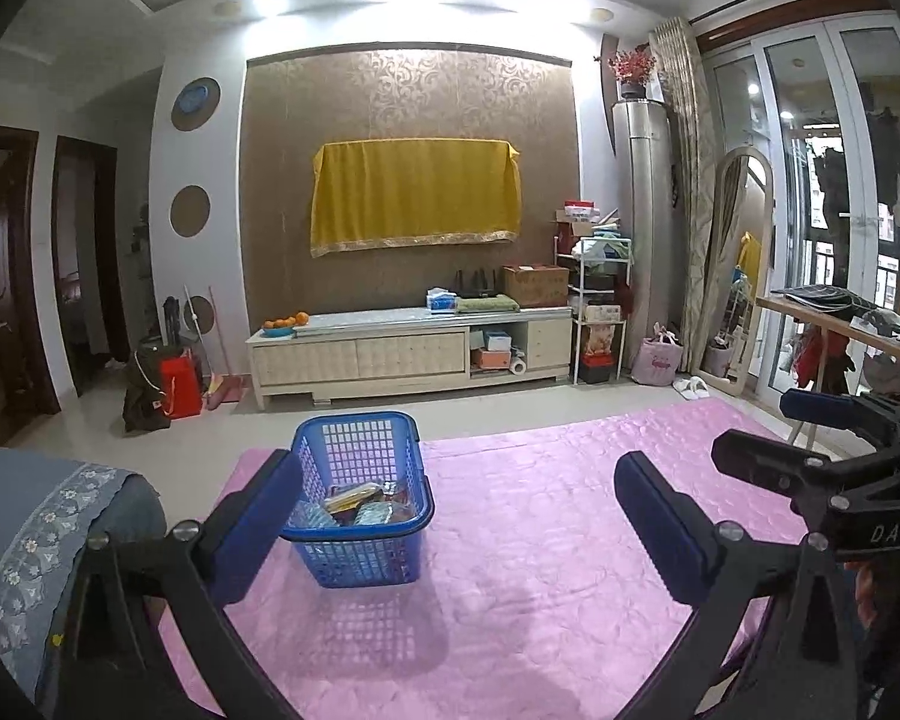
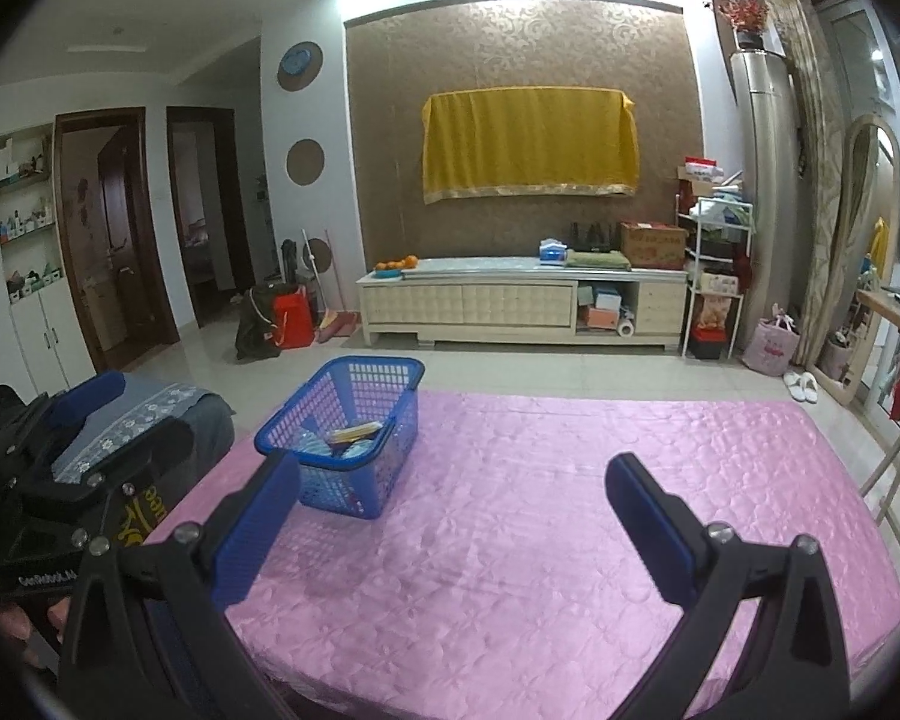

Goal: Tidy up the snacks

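A blue plastic basket [image 1: 359, 552] stands on the pink quilted table cover [image 1: 540, 570]. Several snack packets [image 1: 366, 504] lie inside it. My left gripper [image 1: 456, 516] is open and empty, held above the cover with the basket just ahead of its left finger. My right gripper [image 2: 450, 522] is open and empty, with the basket [image 2: 336, 480] ahead to its left; snack packets [image 2: 354, 438] show inside. The right gripper also shows at the right edge of the left wrist view [image 1: 810, 426]. The left gripper shows at the left edge of the right wrist view [image 2: 96, 420].
A grey embroidered cushion [image 1: 48, 534] sits left of the table. Beyond the pink cover [image 2: 570, 510] is tiled floor, then a cream TV cabinet [image 2: 522, 300] under a yellow-draped screen. A wooden rack [image 1: 840, 324] stands at the right.
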The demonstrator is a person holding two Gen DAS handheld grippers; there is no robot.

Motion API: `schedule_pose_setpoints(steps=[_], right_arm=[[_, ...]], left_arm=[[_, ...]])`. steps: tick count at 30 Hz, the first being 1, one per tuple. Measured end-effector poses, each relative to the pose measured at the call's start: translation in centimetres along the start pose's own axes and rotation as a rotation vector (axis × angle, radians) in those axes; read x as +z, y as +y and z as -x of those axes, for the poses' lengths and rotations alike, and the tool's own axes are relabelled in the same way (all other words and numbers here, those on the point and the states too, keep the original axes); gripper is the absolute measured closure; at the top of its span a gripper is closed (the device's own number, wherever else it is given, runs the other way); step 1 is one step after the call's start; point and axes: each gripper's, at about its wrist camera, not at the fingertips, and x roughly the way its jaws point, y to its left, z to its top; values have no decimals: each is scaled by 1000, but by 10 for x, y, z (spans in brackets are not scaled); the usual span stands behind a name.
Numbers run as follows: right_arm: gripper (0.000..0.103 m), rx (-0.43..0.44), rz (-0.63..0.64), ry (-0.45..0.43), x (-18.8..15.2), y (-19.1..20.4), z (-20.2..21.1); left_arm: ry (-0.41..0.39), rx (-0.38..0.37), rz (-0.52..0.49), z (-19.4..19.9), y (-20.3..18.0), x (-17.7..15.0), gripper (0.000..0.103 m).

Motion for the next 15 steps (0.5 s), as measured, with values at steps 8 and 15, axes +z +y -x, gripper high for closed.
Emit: schedule_pose_setpoints(steps=[8,15], right_arm=[[0,19,8,-8,-3,8,10],[0,13,7,-11,-6,10,13]], left_arm=[[-3,2,-13,7,-4,-4,0],[4,-7,-13,8,-6,-6,0]])
